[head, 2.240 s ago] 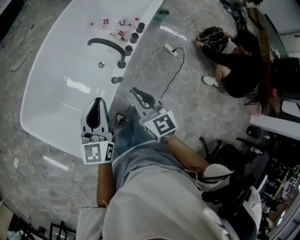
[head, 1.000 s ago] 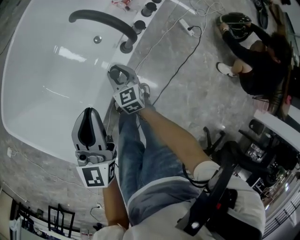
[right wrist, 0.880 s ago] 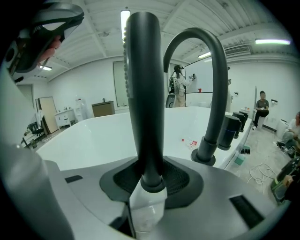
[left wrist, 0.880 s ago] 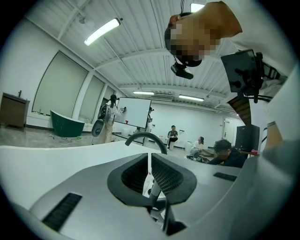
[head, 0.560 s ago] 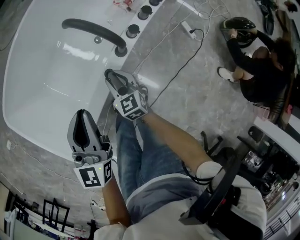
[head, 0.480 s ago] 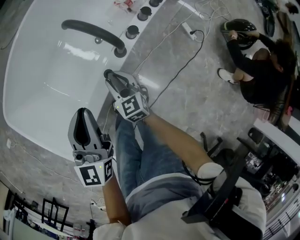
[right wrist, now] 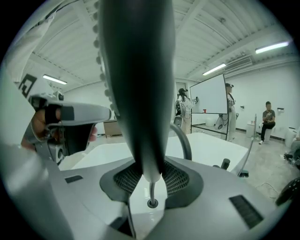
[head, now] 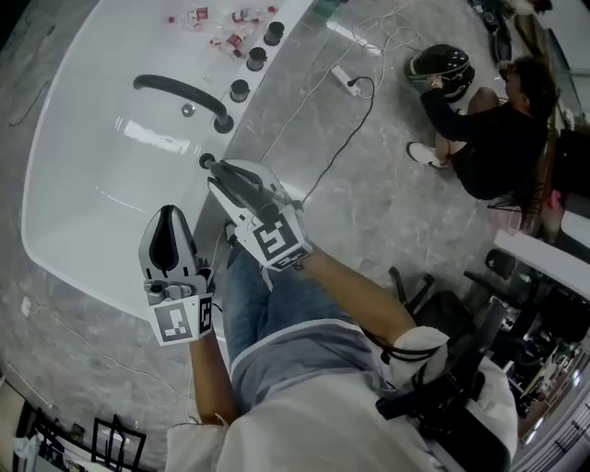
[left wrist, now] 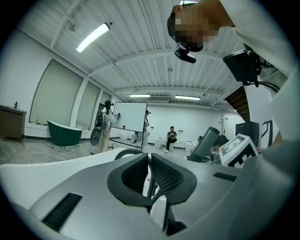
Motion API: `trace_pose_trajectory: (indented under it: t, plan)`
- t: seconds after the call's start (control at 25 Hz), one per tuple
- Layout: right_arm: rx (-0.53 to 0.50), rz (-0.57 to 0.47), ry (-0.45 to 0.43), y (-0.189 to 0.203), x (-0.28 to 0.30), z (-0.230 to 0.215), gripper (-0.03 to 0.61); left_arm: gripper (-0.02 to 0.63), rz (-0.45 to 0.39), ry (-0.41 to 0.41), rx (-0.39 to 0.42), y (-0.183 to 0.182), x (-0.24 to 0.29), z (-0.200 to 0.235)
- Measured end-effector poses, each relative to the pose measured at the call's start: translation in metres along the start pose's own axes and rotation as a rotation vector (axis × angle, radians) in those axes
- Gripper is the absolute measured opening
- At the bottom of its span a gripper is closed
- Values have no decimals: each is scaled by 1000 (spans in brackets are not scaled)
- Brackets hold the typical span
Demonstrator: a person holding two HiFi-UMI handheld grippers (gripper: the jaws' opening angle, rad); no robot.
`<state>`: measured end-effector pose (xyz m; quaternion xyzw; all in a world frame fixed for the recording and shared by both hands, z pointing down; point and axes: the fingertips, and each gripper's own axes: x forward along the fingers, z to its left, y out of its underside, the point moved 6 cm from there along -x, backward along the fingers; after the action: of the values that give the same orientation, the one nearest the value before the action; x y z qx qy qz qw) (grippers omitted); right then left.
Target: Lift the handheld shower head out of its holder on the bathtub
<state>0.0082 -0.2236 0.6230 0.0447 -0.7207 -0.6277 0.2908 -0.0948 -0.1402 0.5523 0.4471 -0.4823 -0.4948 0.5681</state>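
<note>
right gripper (head: 223, 175): clamped on the shower head (right wrist: 138, 84). Pads sit on both sides of the handle's lower end, jaws fairly wide around it.
shower head: dark grey, upright in the right gripper view. It runs from the jaws toward 12 o'clock and out of frame, with nozzle bumps along its 9 o'clock edge. Clear of the holder.
hose (right wrist: 150, 192): thin, metal. Drops from the handle's bottom end into the holder.
holder (right wrist: 152, 203): small ring on the tub rim, directly under the handle at 6 o'clock, not touching it.
left gripper (head: 170, 226): jaws narrow, only a slit between the pads, nothing in them. In the head view it's at 8 o'clock of the right gripper, apart from it, over the tub's near edge.
bathtub (head: 88, 175): white, fills the 10 o'clock part of the head view. Grey stone floor around it.
spout (head: 180, 92): dark, curved, on the rim at 12 o'clock of the right gripper. Arcs over the basin.
knobs (head: 240, 89): three, dark, in a row on the rim past the spout toward 1 o'clock.
small bottles (head: 221, 28): scattered at the tub's far end, 12 o'clock.
seated person (head: 489, 138): on the floor at 2 o'clock, dark clothes, hands on a black helmet (head: 442, 66).
power strip (head: 346, 80): white, on the floor near the tub rim, with a black cable running from it toward the wearer.
</note>
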Motion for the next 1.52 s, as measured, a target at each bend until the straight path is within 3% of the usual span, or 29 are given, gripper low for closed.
trace_pose_trajectory:
  t: [0.32,0.68,0.92,1.16,1.52]
  plan:
    - [-9,-21,51,-188,-139,108,137,20,-99,73,2,-163,-121,-1]
    - [-105,-90,52,-348,-225,193,137,20,-273,182,-12,-296,-211,-36]
    - [-128,-177,44,-408,-265,245,137,20,-333,178,-28,-345,-269,-34]
    - [-140,-220,28,-466,-290,257,137,20,-357,176,-39,-374,-294,-38]
    - [-122,-266,35,-495,-322,255,137,20,-373,199,-19,-395,-309,-61]
